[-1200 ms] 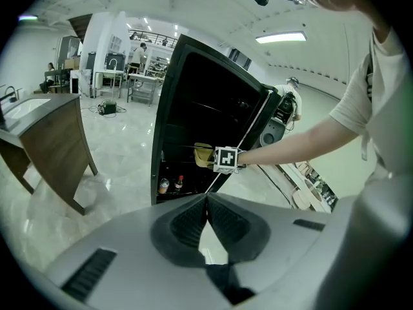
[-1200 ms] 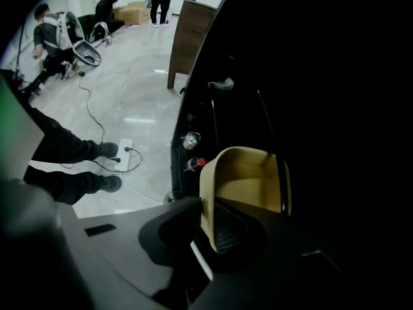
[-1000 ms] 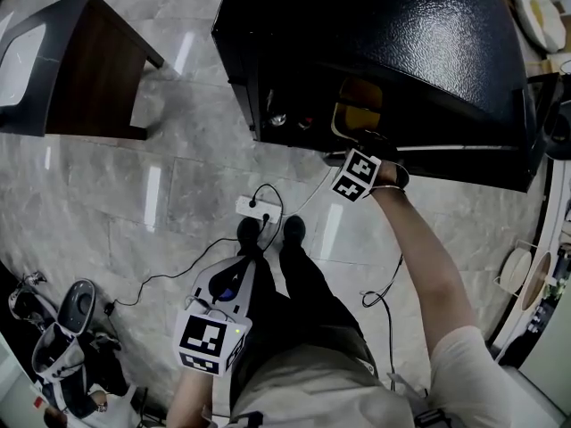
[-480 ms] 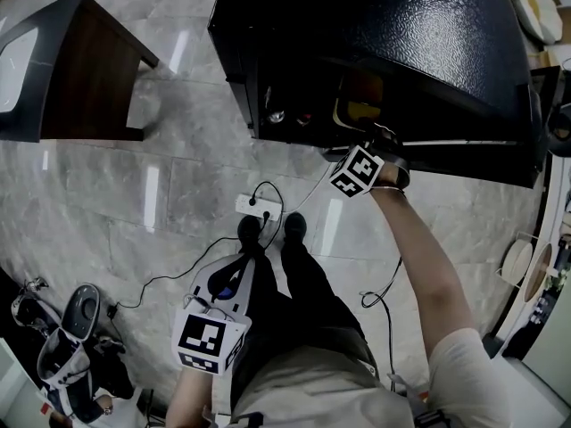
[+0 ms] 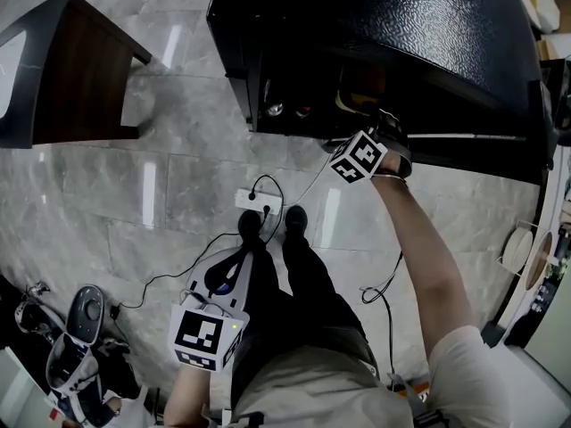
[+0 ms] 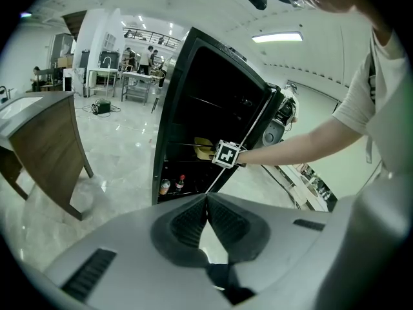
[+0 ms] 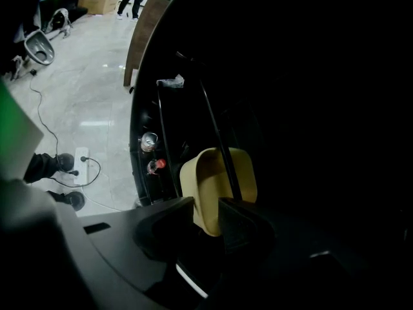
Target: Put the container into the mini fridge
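The right claw (image 7: 206, 213) is clenched on the near rim of the yellow container (image 7: 203, 192), which sits inside the open mini fridge (image 5: 401, 34) at the front edge of a wire shelf. A can (image 7: 149, 141) and a red-capped bottle (image 7: 155, 166) stand lower in the fridge. The left claw (image 6: 207, 202) hangs clenched with nothing between its jaws, low beside the person's leg
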A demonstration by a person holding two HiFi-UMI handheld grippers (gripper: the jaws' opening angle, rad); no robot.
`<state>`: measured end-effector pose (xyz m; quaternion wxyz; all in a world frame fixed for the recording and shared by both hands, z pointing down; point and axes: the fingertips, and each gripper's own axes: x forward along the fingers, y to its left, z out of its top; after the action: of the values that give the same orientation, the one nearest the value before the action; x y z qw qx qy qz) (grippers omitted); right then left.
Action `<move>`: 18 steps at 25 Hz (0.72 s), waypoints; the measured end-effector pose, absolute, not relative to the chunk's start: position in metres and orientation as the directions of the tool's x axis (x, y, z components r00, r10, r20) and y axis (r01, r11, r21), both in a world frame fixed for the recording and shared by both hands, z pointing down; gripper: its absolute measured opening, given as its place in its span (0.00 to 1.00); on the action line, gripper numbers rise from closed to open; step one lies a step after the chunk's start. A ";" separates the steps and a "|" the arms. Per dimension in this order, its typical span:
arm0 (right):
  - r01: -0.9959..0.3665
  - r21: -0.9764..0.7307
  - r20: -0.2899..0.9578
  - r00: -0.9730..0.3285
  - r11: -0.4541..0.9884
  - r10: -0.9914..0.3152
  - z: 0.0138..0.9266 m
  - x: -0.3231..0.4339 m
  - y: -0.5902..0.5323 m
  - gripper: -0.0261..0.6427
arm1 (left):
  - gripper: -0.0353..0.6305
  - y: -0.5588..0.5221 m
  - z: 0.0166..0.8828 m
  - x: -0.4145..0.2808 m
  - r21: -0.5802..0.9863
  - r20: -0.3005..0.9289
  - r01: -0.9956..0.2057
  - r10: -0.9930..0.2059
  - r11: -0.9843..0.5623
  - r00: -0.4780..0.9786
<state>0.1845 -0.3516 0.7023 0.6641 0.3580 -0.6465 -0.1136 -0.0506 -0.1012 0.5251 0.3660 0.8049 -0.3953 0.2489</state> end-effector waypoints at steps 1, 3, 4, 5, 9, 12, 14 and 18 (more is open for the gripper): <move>-0.317 0.627 0.773 0.140 0.712 -0.619 0.701 0.184 -0.354 0.20 | 0.14 -0.102 0.526 -0.053 0.392 0.691 -0.819 -0.453 -0.419 0.563; -0.327 0.633 0.767 0.143 0.702 -0.625 0.698 0.184 -0.359 0.20 | 0.14 -0.103 0.527 -0.056 0.392 0.691 -0.819 -0.452 -0.419 0.563; -0.329 0.637 0.763 0.147 0.697 -0.629 0.696 0.185 -0.361 0.20 | 0.14 -0.104 0.527 -0.057 0.392 0.691 -0.819 -0.453 -0.419 0.563; -0.330 0.641 0.760 0.152 0.693 -0.632 0.696 0.186 -0.362 0.20 | 0.14 -0.105 0.527 -0.059 0.392 0.691 -0.819 -0.454 -0.419 0.563; -0.336 0.648 0.755 0.163 0.683 -0.635 0.697 0.188 -0.365 0.20 | 0.14 -0.108 0.528 -0.063 0.394 0.690 -0.819 -0.454 -0.417 0.563; -0.316 0.670 0.737 0.175 0.671 -0.653 0.696 0.191 -0.368 0.20 | 0.14 -0.108 0.528 -0.064 0.394 0.692 -0.820 -0.453 -0.416 0.562; -0.289 0.683 0.727 0.180 0.671 -0.662 0.696 0.192 -0.367 0.20 | 0.14 -0.108 0.528 -0.065 0.391 0.693 -0.822 -0.455 -0.415 0.560; -0.287 0.676 0.733 0.164 0.679 -0.660 0.695 0.192 -0.365 0.21 | 0.14 -0.109 0.526 -0.068 0.386 0.693 -0.828 -0.465 -0.407 0.551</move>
<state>0.1917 -0.3651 0.6952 0.6642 0.3756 -0.6310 -0.1403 -0.0681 -0.1094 0.5259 0.3657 0.8012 -0.4034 0.2482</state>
